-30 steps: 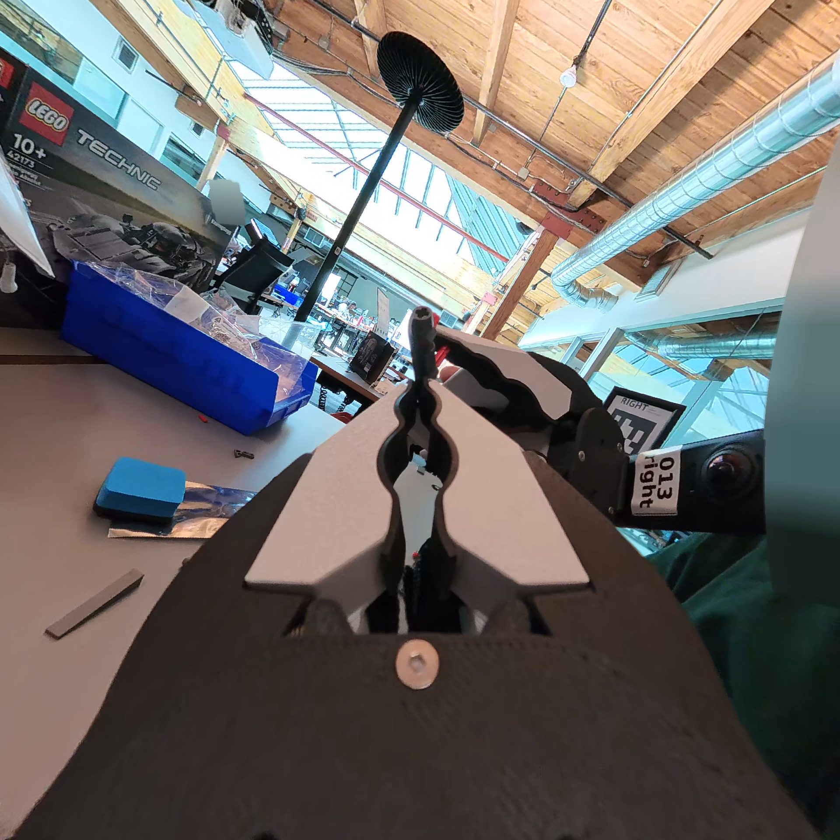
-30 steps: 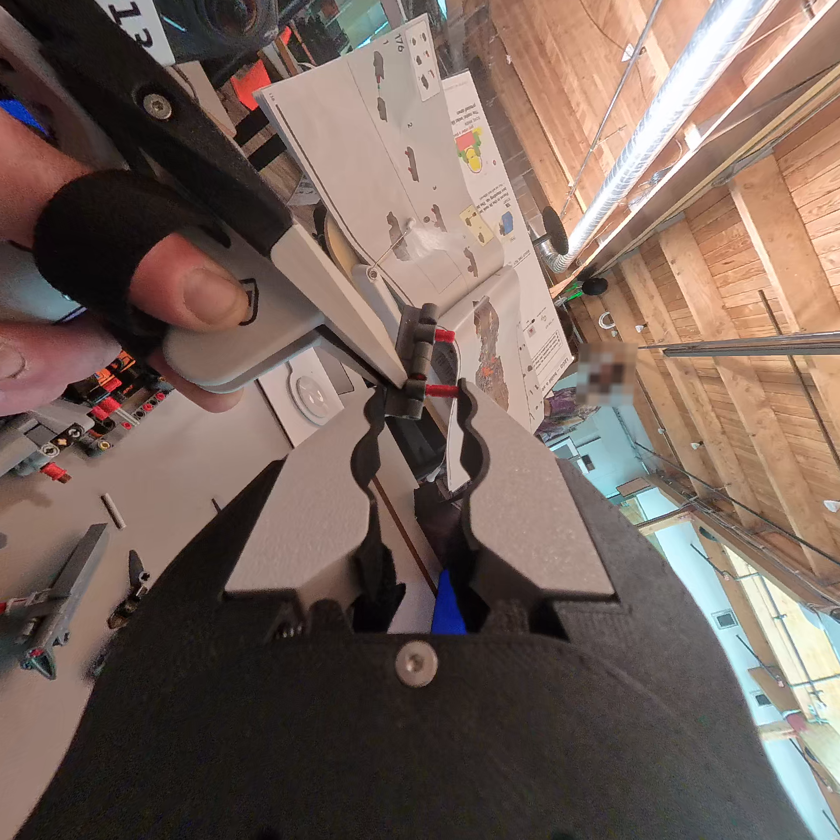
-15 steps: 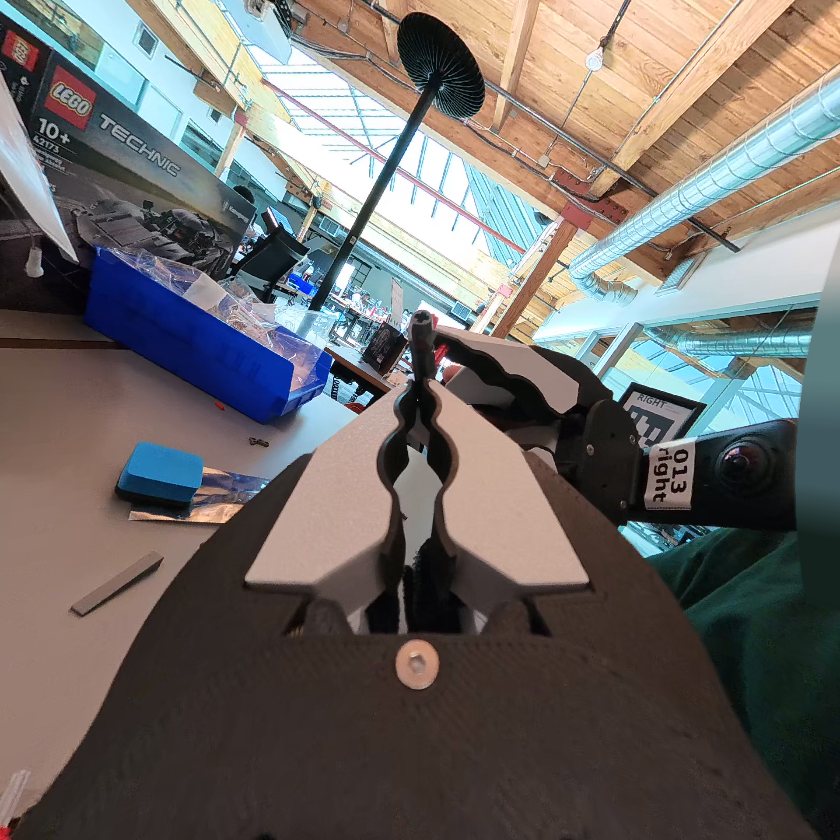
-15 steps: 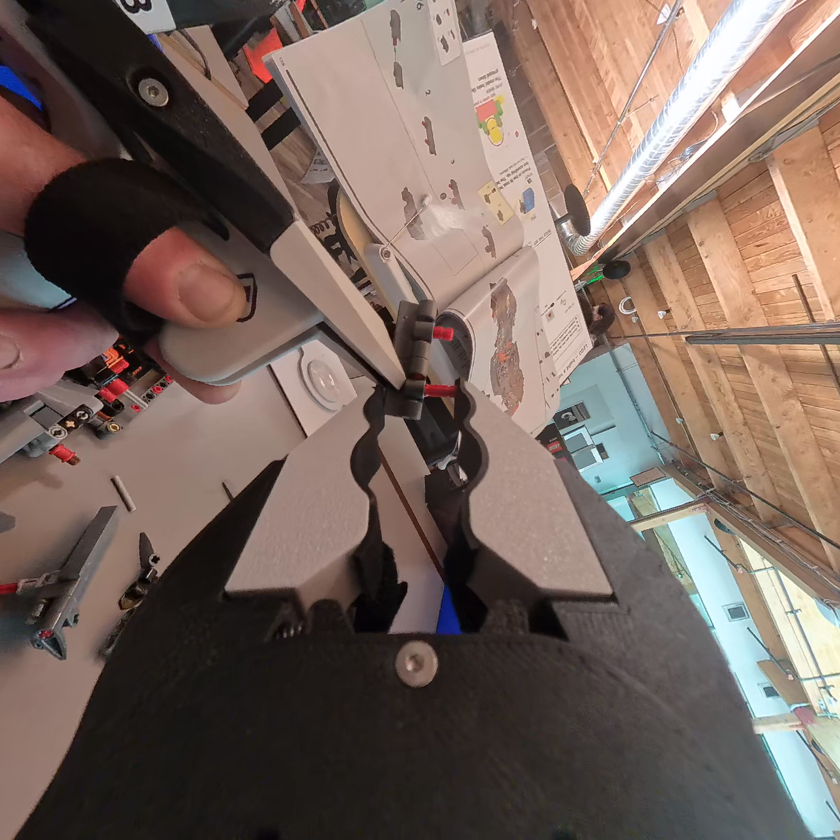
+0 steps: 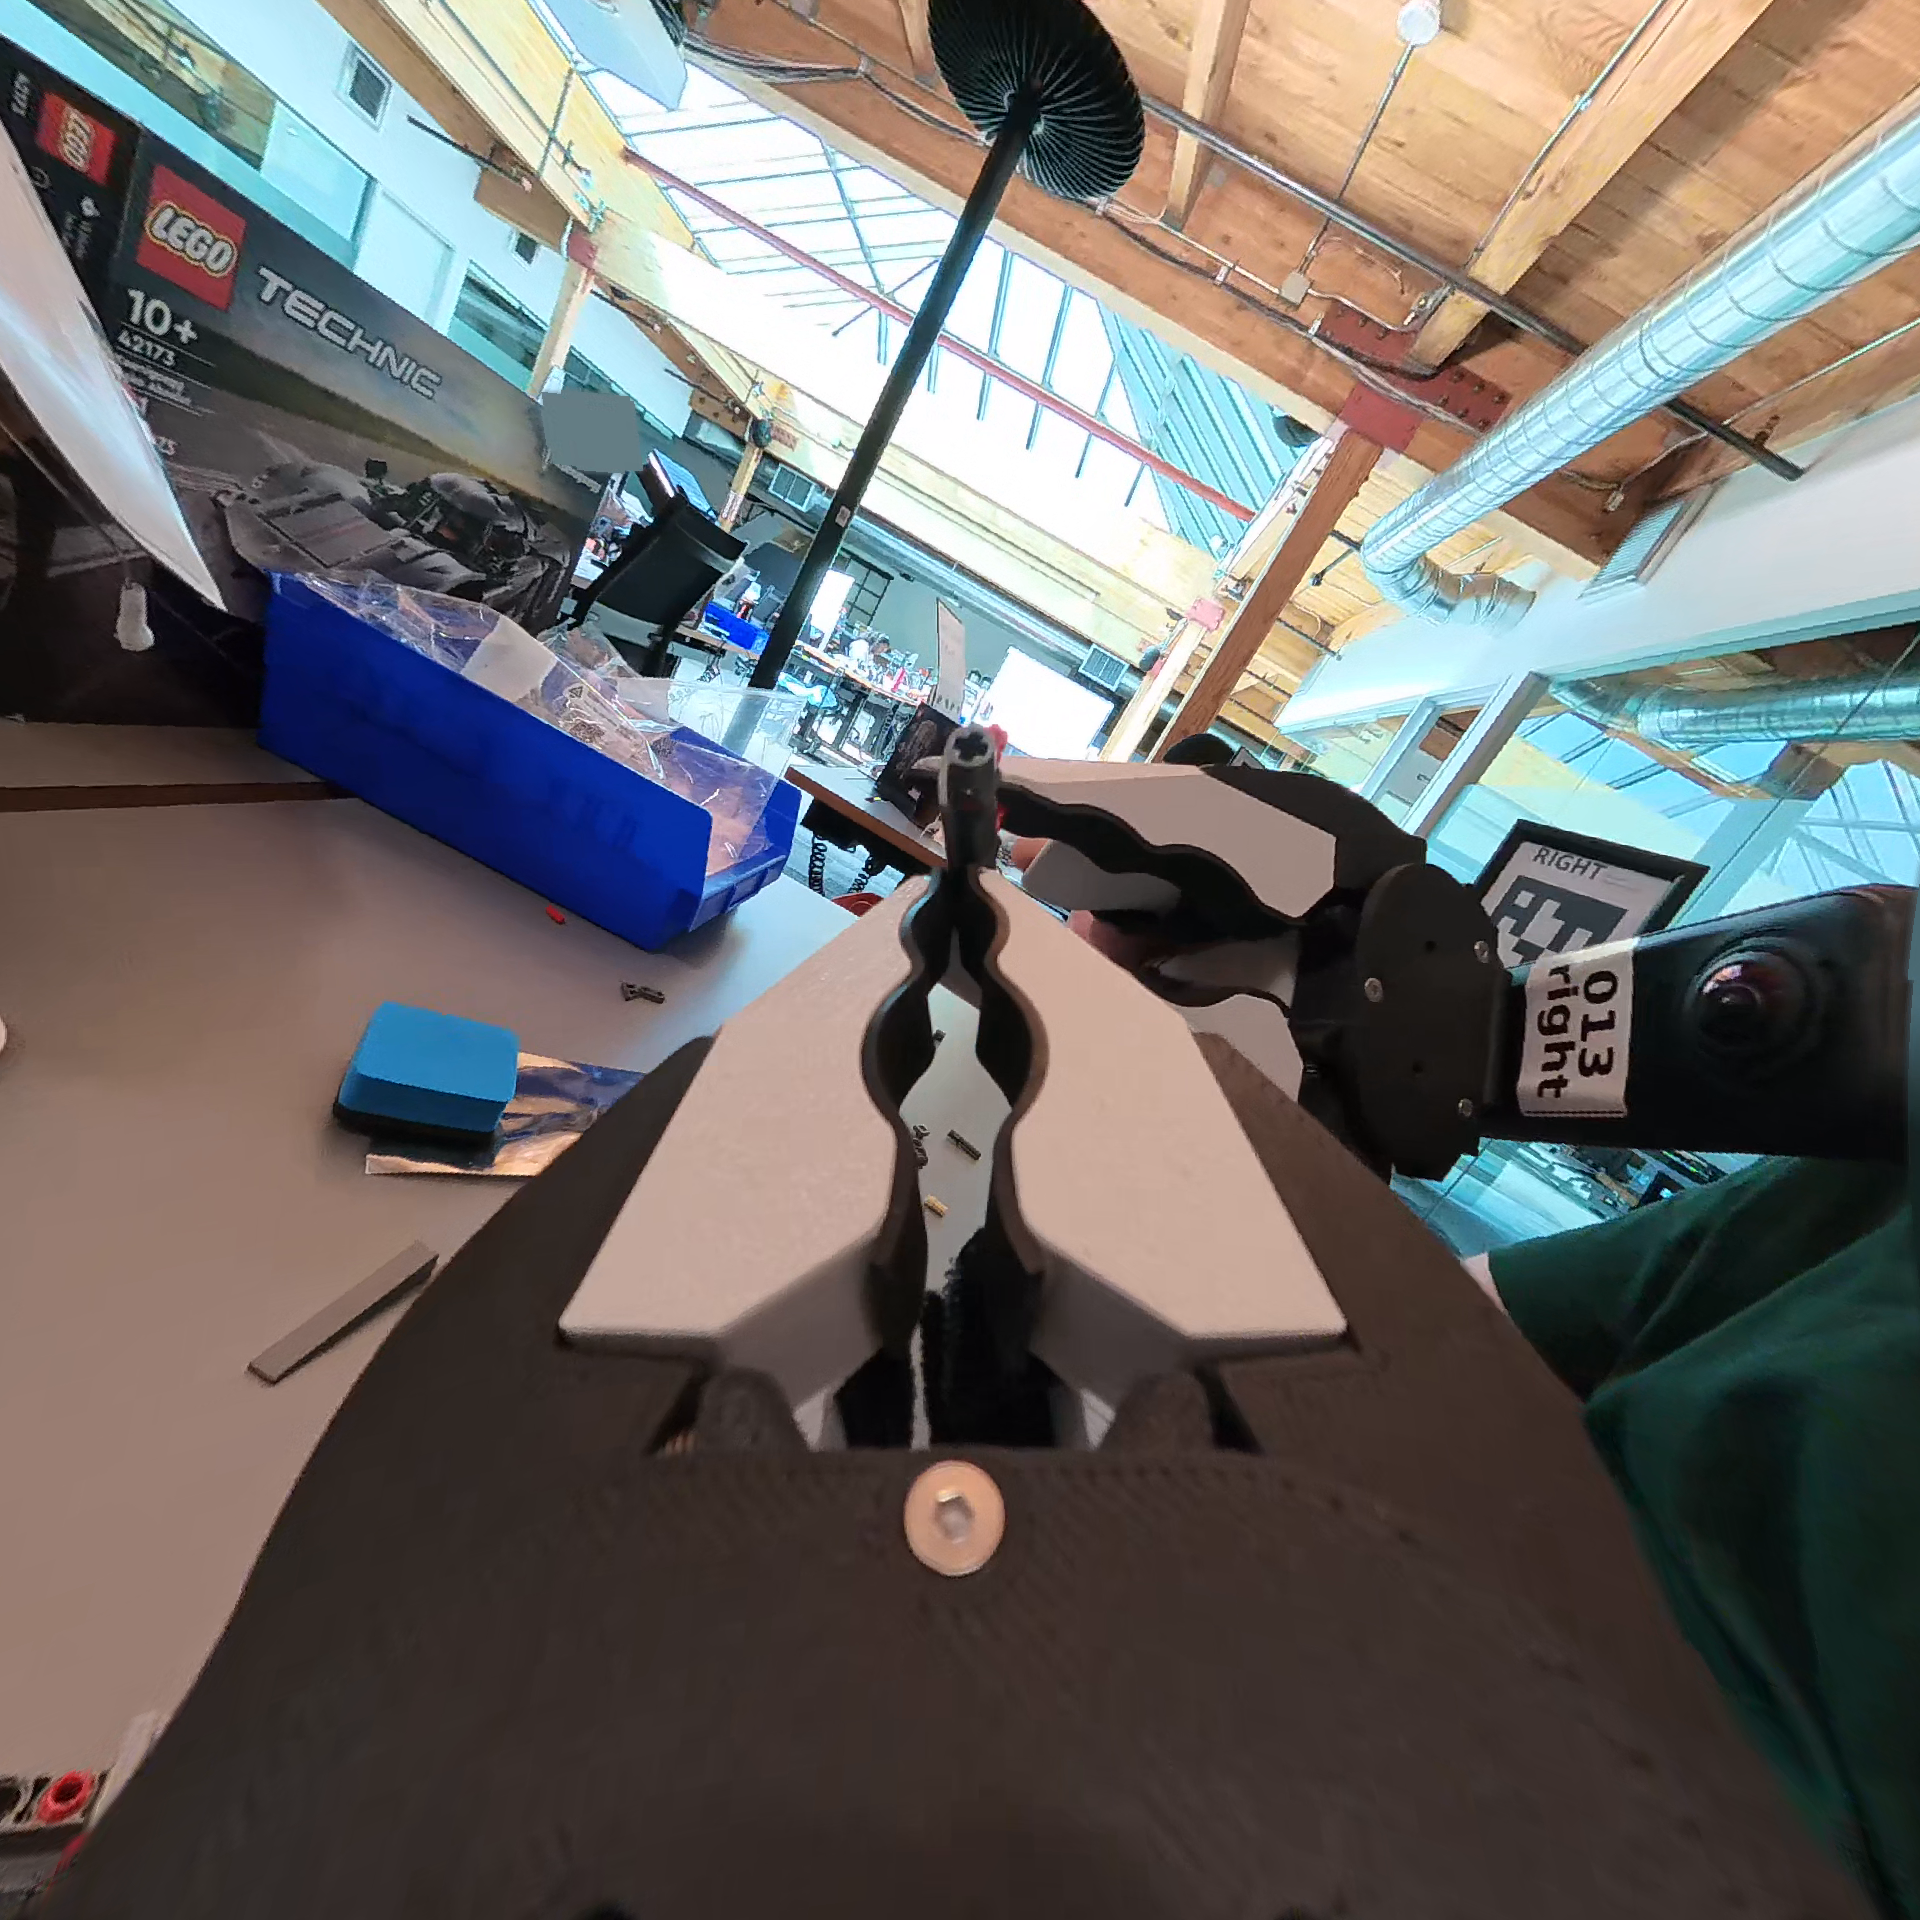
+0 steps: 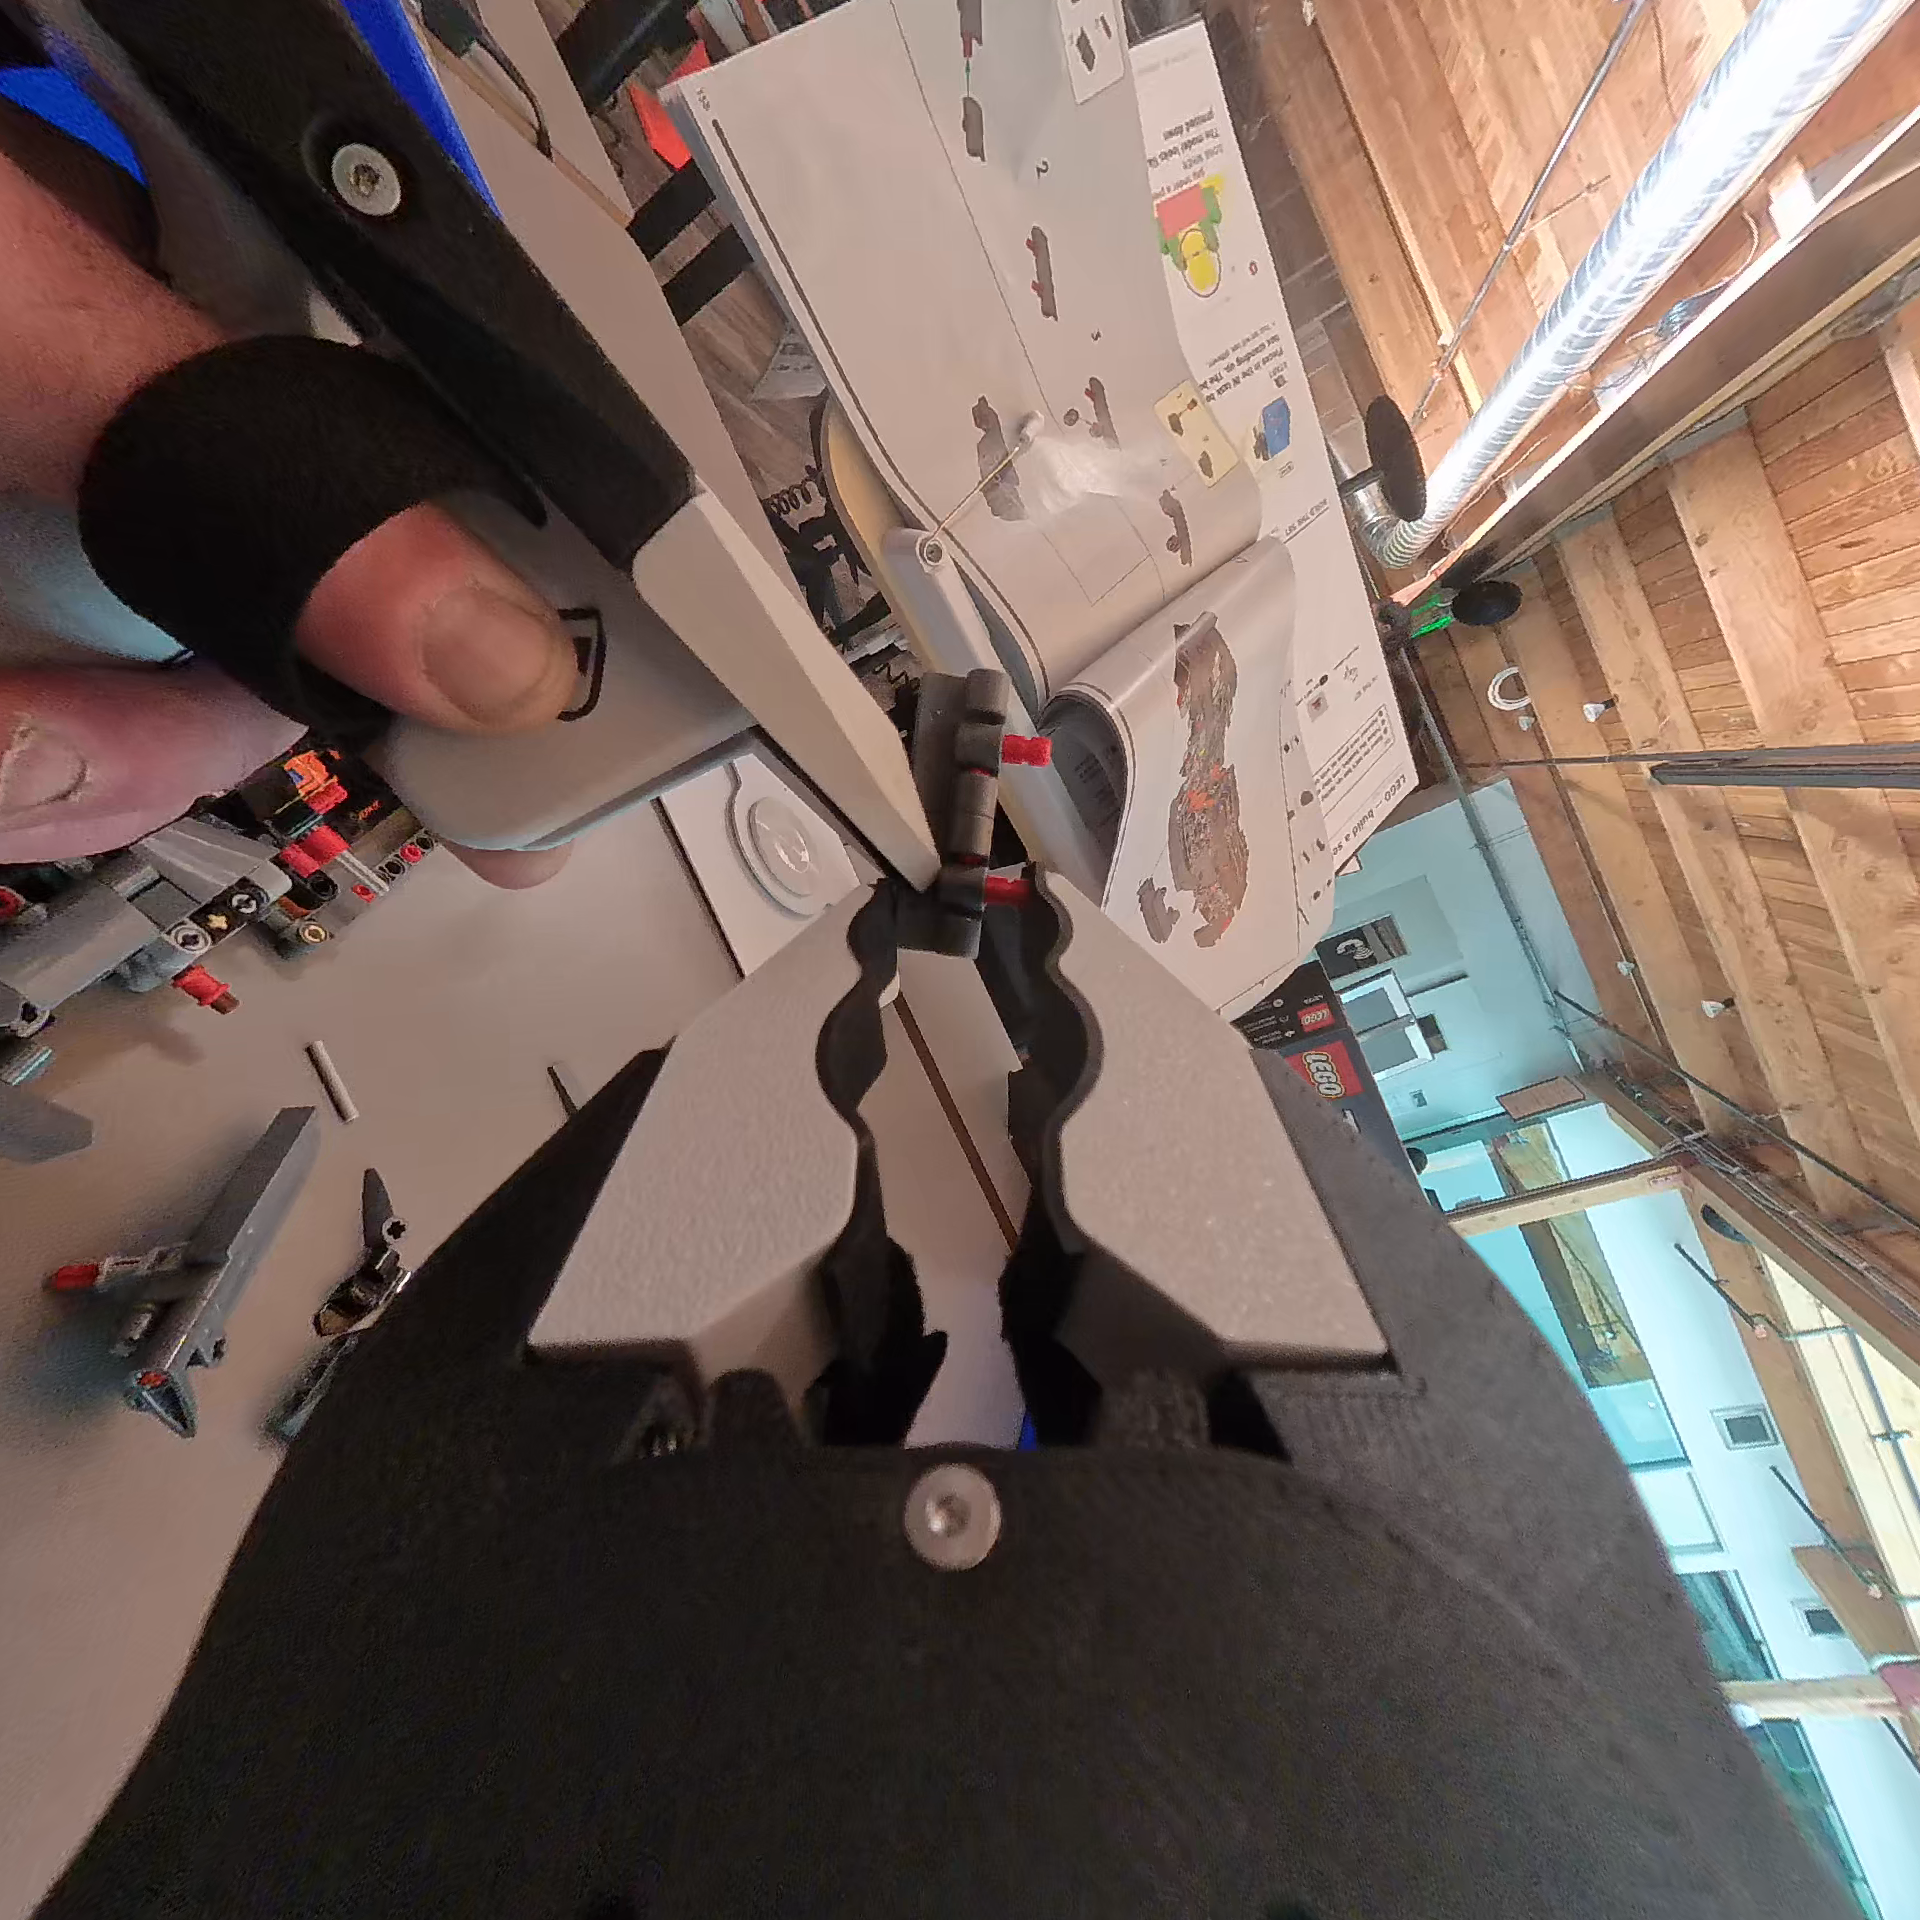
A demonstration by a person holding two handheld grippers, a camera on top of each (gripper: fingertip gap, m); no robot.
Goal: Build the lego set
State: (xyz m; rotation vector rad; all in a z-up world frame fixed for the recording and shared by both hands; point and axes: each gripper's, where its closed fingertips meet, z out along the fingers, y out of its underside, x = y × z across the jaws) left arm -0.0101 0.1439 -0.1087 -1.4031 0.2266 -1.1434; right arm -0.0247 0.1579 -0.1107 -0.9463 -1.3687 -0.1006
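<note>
Left to right in the right wrist view: loose sub-assemblies [image 6: 182, 1314] and spare pins lie on the table [image 6: 447, 997], well clear of the work. Left gripper [image 6: 914, 873] comes in from upper left, hand [image 6: 208, 582] on its trigger, and its jaws are pinched tight on the lower end of the dark grey lego beam [image 6: 961, 800], held up in the air above the table. Right gripper [image 6: 961, 925] sits just below, jaws narrow but not fully closed, bracketing the lower red pin [image 6: 1006, 886]; left pad touches the beam's bottom end, right pad is at the pin tip, and I can't tell whether it's actually clamping. A second red pin [image 6: 1023, 750] sticks out higher up, free. Instruction booklet [image 6: 1039, 416] stands open behind. Left wrist view agrees: left gripper [image 5: 961, 883] closed on the beam [image 5: 968, 800], which stands upright out of the tips, right gripper [image 5: 997, 821] meeting it from the right, blue bin [image 5: 499, 769] and blue pad [image 5: 431, 1070] off left on the table. My read: the step is seating the lower pin. Keep the left grip firm and rigid, squeeze along the pin axis, no twisting, or the beam will pivot in the jaws. Watch for the pin going in skew, and avoid bumping the upper pin.
</note>
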